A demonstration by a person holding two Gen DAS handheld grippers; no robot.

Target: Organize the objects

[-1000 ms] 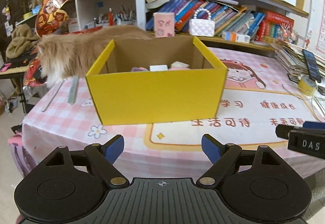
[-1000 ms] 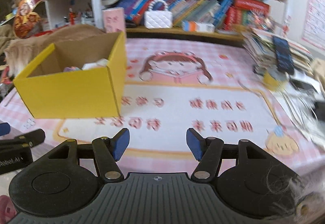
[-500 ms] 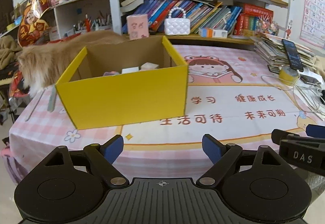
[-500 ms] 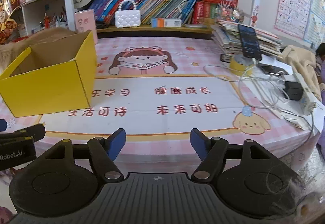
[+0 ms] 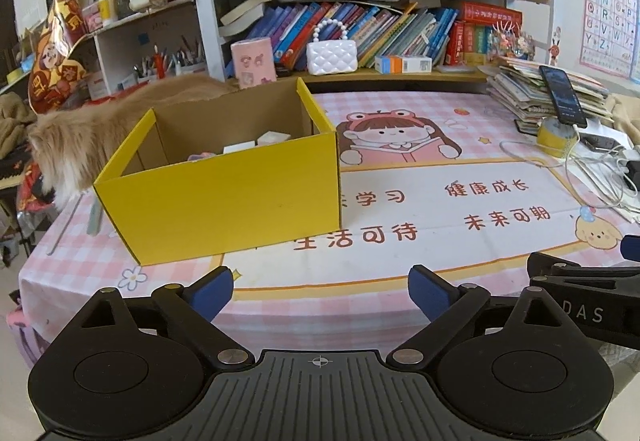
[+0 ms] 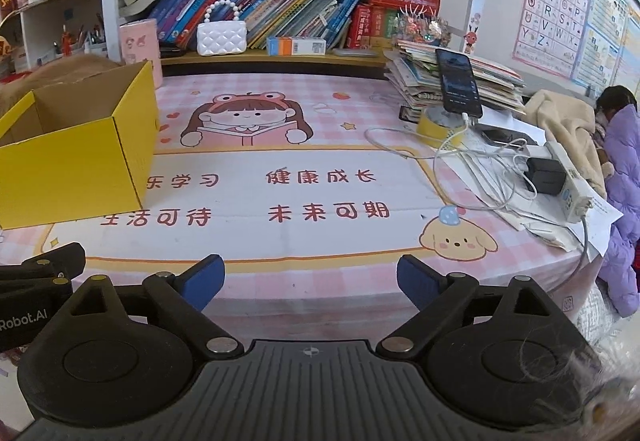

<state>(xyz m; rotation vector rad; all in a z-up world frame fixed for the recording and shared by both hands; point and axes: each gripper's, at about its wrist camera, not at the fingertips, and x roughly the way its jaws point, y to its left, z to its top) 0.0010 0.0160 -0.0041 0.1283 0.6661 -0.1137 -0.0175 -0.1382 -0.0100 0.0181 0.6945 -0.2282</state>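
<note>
Left gripper [image 5: 320, 291]: jaws wide apart, just been opening further, nothing between them. Blue-padded fingers [image 5: 210, 291] angled outward, black linkages splayed, pointing forward and downward over the near edge of the tabletop. Not touching anything.

Right gripper [image 6: 310, 279]: same pose, jaws spread wide, just been opening a lot, gap empty. Blue fingers [image 6: 418, 281] clear of any contact, tilted down toward the tabletop.

Both sit side by side, near each other: the right gripper's black finger shows at the right edge of the left wrist view, the left gripper's at the left edge of the right wrist view. No hand or sleeve visible.
</note>
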